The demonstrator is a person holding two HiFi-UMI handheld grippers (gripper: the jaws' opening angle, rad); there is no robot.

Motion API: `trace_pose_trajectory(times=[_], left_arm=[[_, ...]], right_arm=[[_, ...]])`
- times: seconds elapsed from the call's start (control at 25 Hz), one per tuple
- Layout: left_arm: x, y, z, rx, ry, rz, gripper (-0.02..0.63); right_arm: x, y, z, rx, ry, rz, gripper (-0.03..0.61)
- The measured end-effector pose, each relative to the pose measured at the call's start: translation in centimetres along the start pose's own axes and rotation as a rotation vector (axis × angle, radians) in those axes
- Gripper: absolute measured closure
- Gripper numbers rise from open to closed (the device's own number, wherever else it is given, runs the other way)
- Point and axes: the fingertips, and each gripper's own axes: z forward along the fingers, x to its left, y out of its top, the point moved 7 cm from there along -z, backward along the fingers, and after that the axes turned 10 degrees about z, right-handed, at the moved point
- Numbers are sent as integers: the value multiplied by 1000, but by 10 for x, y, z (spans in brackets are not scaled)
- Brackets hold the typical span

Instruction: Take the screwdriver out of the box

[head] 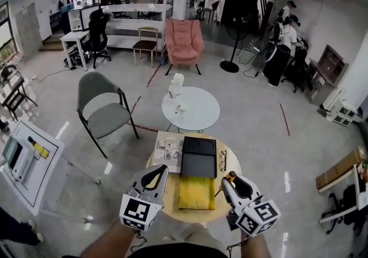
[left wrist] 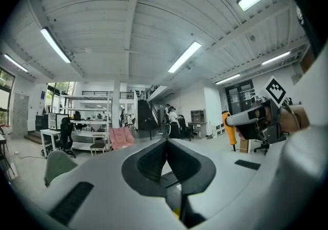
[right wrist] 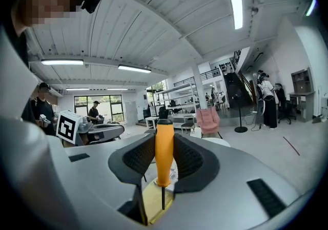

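Prob. light & stiff, the orange-handled metal screwdriver [right wrist: 164, 154] sits clamped by its fat handle btwn right tongs [right wrist: 164, 144]; left tongs [left wrist: 166, 144] together, empty.

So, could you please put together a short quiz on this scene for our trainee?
1. True or false: the left gripper is shut on a tool.
2. What stands between the jaws of the right gripper? A: a pen. B: an orange-handled screwdriver. C: a pair of eyeglasses.
3. Fill in the blank: on the round table, the black box lies ____ (open or closed).

Key: 1 false, its jaws are together with nothing between them; 2 B; 3 open.
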Motion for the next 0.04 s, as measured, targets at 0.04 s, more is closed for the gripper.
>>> trace_pose_trajectory(times=[0.04], left_arm=[[-1, 0, 0, 0, -1, -1, 601]], right_arm=[[0, 0, -1, 1, -1, -1, 454]])
